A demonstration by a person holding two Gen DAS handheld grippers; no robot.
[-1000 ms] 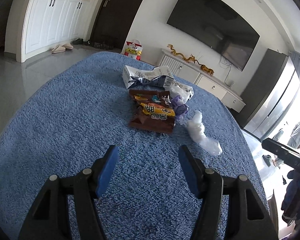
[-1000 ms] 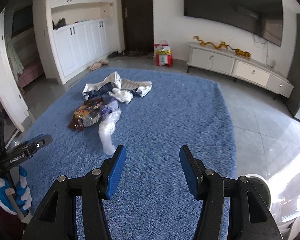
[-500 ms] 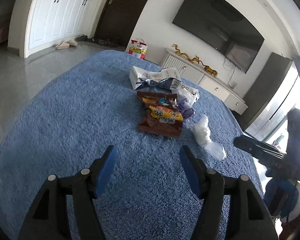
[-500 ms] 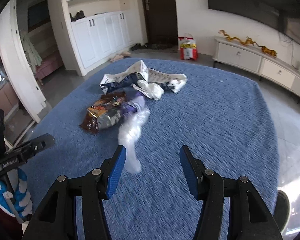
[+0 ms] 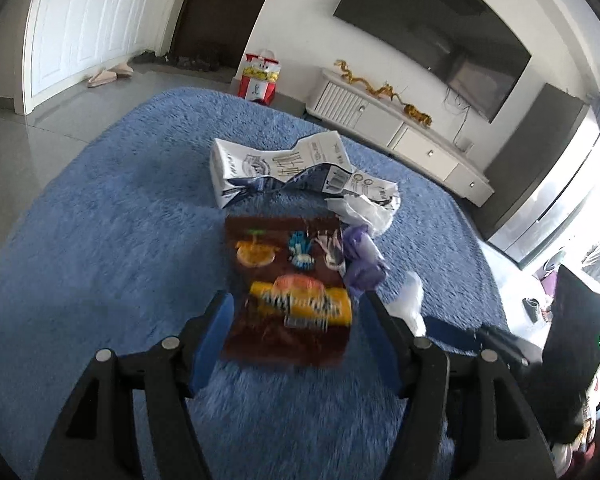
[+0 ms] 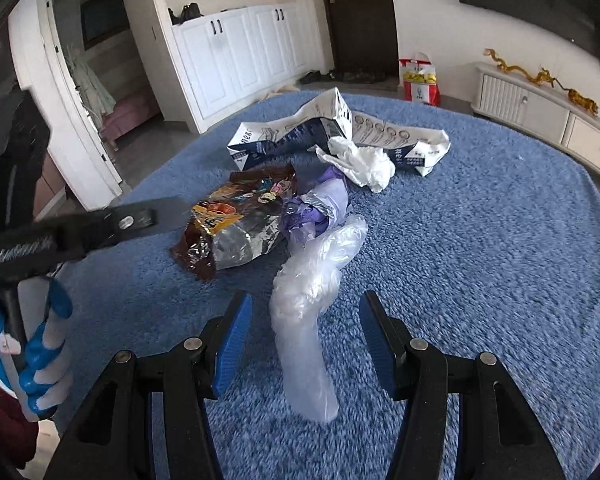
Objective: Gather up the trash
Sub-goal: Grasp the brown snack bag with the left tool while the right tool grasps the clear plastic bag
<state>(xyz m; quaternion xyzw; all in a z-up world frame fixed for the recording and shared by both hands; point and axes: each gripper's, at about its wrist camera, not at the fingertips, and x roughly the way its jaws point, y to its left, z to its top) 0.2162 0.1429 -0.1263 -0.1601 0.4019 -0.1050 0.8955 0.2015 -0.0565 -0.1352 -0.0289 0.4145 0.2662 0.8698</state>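
Note:
A pile of trash lies on a blue rug (image 5: pixel 100 248). A brown snack bag (image 5: pixel 288 292) lies between the open fingers of my left gripper (image 5: pixel 296 332); it also shows in the right wrist view (image 6: pixel 232 224). A clear plastic bag (image 6: pixel 312 304) lies between the open fingers of my right gripper (image 6: pixel 306 340), which shows at the right of the left wrist view (image 5: pixel 452 330). Behind lie a purple wrapper (image 6: pixel 320 208), crumpled white tissue (image 6: pixel 360 162) and a flattened white and blue carton (image 5: pixel 284 168). Neither gripper holds anything.
A white TV cabinet (image 5: pixel 400 128) with gold dragon figures stands beyond the rug, a TV (image 5: pixel 432 28) above it. A red and yellow shopping bag (image 5: pixel 260 80) stands by the dark door. White cupboards (image 6: pixel 236 52) line the left wall. Grey tile floor surrounds the rug.
Both grippers have moved forward and down to the pile. The snack bag now sits between the left fingers and the clear bag between the right fingers. Both stay open.

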